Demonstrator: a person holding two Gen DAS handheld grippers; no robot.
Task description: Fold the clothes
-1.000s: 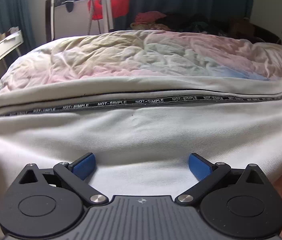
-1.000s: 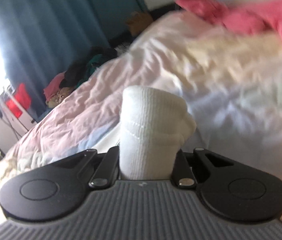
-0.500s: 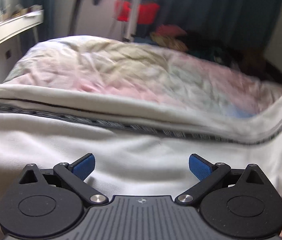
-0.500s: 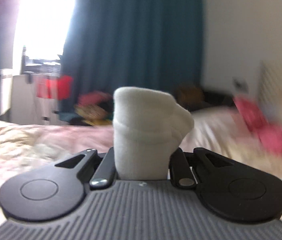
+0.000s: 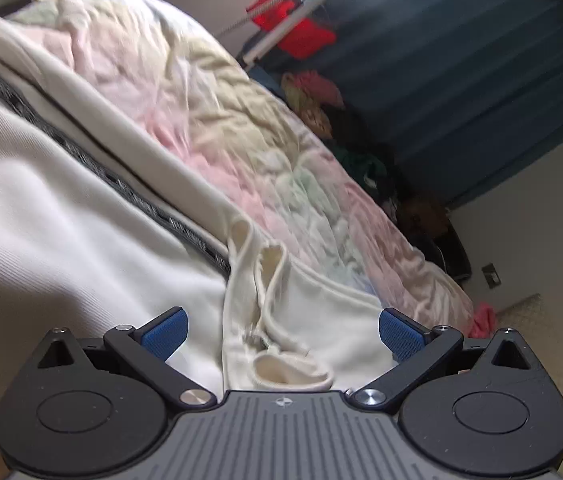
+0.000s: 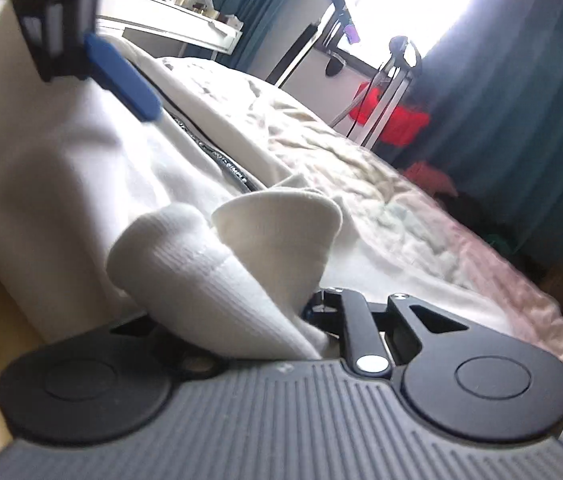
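- cream ribbed knit garment [image 5: 61, 208] with a black lettered tape stripe [image 5: 129, 196], spread over the pastel crumpled bed quilt [image 5: 209, 92].
- left gripper [image 5: 281, 326]: blue pads apart, over the garment's bunched hem, gripping nothing.
- right gripper [image 6: 237, 320]: clamped on a thick ribbed fold of the same garment [image 6: 201, 272].
- soft, limp, light, likely to sag; best pinched at the hem edge beside the stripe.

Garment [image 5: 61, 220] cream, black lettered trim; quilt [image 5: 209, 92] pastel pink-green; curtain [image 5: 461, 80] dark teal.

A home bedroom: a bed [image 5: 265, 168] with rumpled pastel bedding, teal curtains [image 5: 461, 80], clothes piled [image 5: 313, 92] alongside.
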